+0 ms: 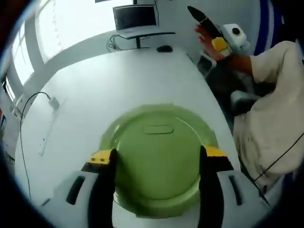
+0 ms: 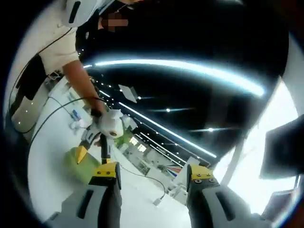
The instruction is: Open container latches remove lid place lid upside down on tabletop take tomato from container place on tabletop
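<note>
Currently, your left gripper [image 1: 159, 159] hangs over the round light-green plastic container lid [image 1: 156, 156], which lies on the white desk [image 1: 95, 85]. Its black, yellow-tipped fingers [image 1: 103, 164] are spread apart, one at each side of the lid; contact with the lid cannot be confirmed. The lid carries a small raised rectangular tab near its centre.

In the left gripper view, your right gripper [image 1: 213, 35] is raised off the desk, beyond its far right corner, held in your hand [image 1: 211, 45]. A dark monitor [image 1: 134, 16] and a black mouse [image 1: 165, 48] sit at the far desk edge.

In the right gripper view, the right gripper [image 2: 154, 178] points upward toward the dark ceiling with its fingers [image 2: 105, 173] parted and nothing between them. The left gripper [image 2: 95, 142] appears there above the green lid [image 2: 83, 164].
</note>
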